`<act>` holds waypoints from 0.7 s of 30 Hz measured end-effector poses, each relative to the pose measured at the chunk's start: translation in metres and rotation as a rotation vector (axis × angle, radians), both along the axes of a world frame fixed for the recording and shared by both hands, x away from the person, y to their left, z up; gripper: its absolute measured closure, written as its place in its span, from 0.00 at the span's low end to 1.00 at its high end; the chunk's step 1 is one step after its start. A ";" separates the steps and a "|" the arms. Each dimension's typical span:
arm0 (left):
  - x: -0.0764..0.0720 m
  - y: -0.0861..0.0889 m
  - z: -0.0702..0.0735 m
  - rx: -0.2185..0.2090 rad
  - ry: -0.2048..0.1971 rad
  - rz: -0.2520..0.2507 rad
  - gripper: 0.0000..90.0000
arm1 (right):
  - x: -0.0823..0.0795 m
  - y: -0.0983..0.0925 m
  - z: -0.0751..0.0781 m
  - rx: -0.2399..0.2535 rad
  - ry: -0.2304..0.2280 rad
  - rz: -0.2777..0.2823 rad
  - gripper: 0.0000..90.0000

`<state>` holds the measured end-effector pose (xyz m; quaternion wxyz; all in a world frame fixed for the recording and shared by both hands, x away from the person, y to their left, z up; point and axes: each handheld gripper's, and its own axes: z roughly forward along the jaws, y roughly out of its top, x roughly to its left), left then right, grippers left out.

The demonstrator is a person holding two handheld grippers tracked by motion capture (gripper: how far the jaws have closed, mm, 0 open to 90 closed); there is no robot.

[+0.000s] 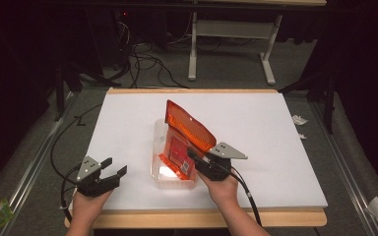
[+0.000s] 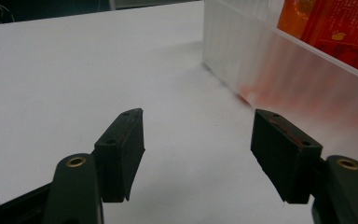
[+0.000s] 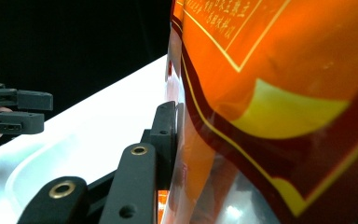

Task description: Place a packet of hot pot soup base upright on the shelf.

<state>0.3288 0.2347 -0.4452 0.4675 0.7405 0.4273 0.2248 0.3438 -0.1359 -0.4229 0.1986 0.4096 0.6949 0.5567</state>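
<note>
Orange packet point(image 1: 188, 129) is sitting clamped in my right hand-held gripper point(image 1: 193, 156), tilting over the clear tub point(image 1: 156, 162); my left hand-held gripper point(image 1: 114, 167) is resting released on the desk point(image 1: 275, 147).

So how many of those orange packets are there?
2. One orange foil packet is held up by the right tool over the clear plastic tub; another orange packet lies inside. More could be hidden beneath.

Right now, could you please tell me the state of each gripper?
Left gripper: open, holding nothing, above the white table.
Right gripper: shut on the orange packet, over the clear plastic container.
</note>
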 end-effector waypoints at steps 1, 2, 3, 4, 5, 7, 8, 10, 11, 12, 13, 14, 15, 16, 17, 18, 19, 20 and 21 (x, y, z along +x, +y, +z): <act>0.000 -0.001 0.000 -0.002 -0.001 -0.001 0.39 | 0.000 0.000 0.000 0.000 0.003 0.003 0.77; 0.000 -0.001 0.000 0.000 -0.001 -0.003 0.39 | 0.001 0.001 0.001 -0.007 -0.001 0.005 0.77; 0.000 -0.001 0.000 0.003 -0.002 -0.005 0.39 | 0.001 0.001 0.002 -0.012 0.001 0.006 0.77; 0.000 -0.001 0.000 0.007 -0.003 -0.006 0.39 | 0.001 0.001 0.002 -0.017 0.000 0.009 0.76; 0.000 -0.001 0.000 0.005 -0.003 -0.006 0.39 | 0.002 0.001 0.003 -0.026 -0.001 0.013 0.75; 0.000 -0.001 -0.001 0.004 -0.001 -0.007 0.39 | 0.003 0.000 0.006 -0.043 -0.002 0.014 0.72; 0.000 0.000 -0.001 0.005 -0.001 -0.007 0.39 | 0.004 -0.001 0.007 -0.050 -0.004 0.024 0.70; 0.001 0.001 -0.001 0.004 0.001 -0.006 0.39 | 0.006 -0.003 0.009 -0.040 0.005 0.037 0.64; 0.001 0.001 -0.001 0.001 0.000 -0.006 0.39 | 0.007 -0.005 0.010 -0.038 0.005 0.046 0.62; 0.001 0.001 -0.001 0.001 0.001 -0.005 0.39 | 0.007 -0.006 0.011 -0.042 0.005 0.049 0.59; 0.001 0.002 -0.001 0.001 0.000 -0.004 0.39 | 0.008 -0.008 0.013 -0.041 0.012 0.061 0.55; 0.001 0.002 -0.001 -0.001 0.002 -0.005 0.39 | 0.008 -0.010 0.014 -0.036 0.017 0.069 0.51; 0.001 0.002 -0.001 -0.001 0.001 -0.005 0.39 | 0.009 -0.012 0.015 -0.025 0.026 0.080 0.47; 0.001 0.001 -0.001 0.000 0.000 -0.006 0.39 | 0.010 -0.014 0.016 -0.013 0.031 0.089 0.44; 0.001 0.001 -0.001 0.000 0.000 -0.006 0.39 | 0.011 -0.016 0.017 -0.003 0.038 0.096 0.41; 0.001 0.001 -0.001 0.000 -0.001 -0.006 0.39 | 0.011 -0.018 0.017 0.005 0.042 0.101 0.39; 0.001 0.001 -0.001 0.001 0.000 -0.007 0.39 | 0.010 -0.020 0.018 0.008 0.044 0.101 0.37; 0.001 0.001 -0.001 0.002 0.001 -0.008 0.39 | 0.010 -0.021 0.019 0.003 0.041 0.101 0.35; 0.001 0.001 -0.001 0.003 0.002 -0.009 0.39 | 0.009 -0.023 0.019 0.005 0.041 0.102 0.33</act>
